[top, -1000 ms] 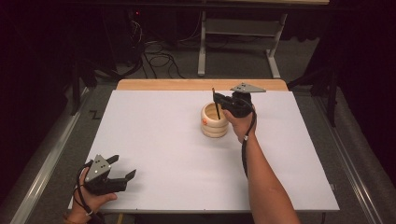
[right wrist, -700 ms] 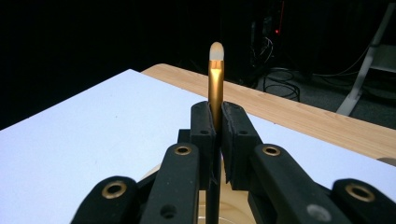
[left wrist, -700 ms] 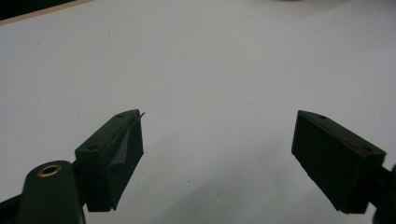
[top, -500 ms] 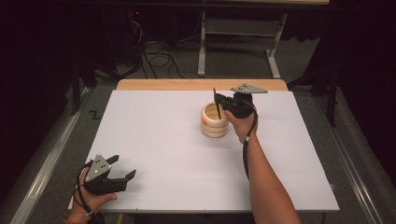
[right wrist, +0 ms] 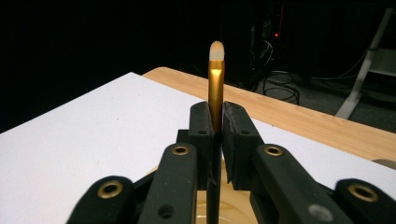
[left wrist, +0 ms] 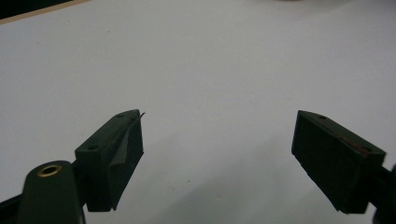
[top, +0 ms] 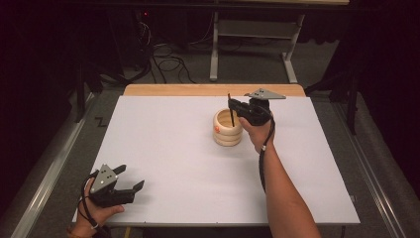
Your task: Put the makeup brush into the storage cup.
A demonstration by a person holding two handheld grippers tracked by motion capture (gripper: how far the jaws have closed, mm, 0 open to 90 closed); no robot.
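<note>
Right gripper (top: 232, 104) hovers at the far middle of the white surface (top: 163, 148), its jaws closed on a thin dark stick (top: 231, 110) that stands upright, its lower end dipping into the pale wooden cup (top: 227, 131); the jaws have just been easing apart a touch, with the stick between them. Seen from the right gripper view, the stick (right wrist: 215, 88) has a golden shaft and a pale rounded tip. Left gripper (top: 130, 179) rests at the near left corner, jaws spread wide, nothing between them.
</note>
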